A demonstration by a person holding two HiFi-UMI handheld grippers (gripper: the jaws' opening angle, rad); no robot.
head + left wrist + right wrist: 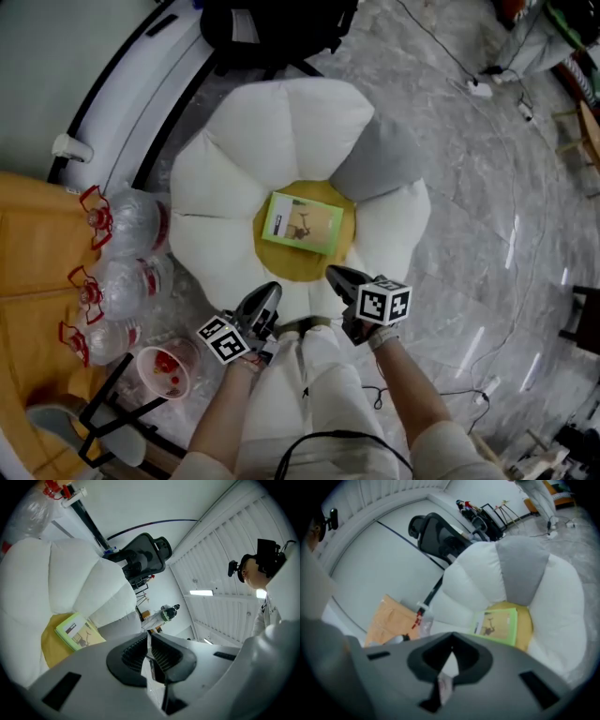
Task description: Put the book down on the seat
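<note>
Well to the left of our left claw [267, 292] we see three clear bottles [131, 225] with red caps in a row. A clear cup [167, 370] with red bits inside sits just beside the claw's marker cube, on its left.

In the left gripper view, the left claw's ribbed pads meet at the tips. It is closed with nothing in it and points roughly level over the near edge of the seat [281, 131].

The seat is a flower-shaped cushion that spreads ahead of both claws. It has white petals around a yellow centre [281, 262], and one grey petal [380, 155] ahead and to the right of the right claw. Beyond the seat, farthest from both claws, stands a black chair [272, 28].

The book [302, 223], which has a green cover, lies flat on the yellow centre. It is ahead of both claws and clear of them, to the front-right of the left claw and just ahead-left of the right one. Neither claw touches it.

Our right claw [335, 274] tilts down toward the seat. Its tips are pressed together and it holds nothing. To its right, grey marbled floor [487, 206] stretches away, with thin cables running across it.
</note>
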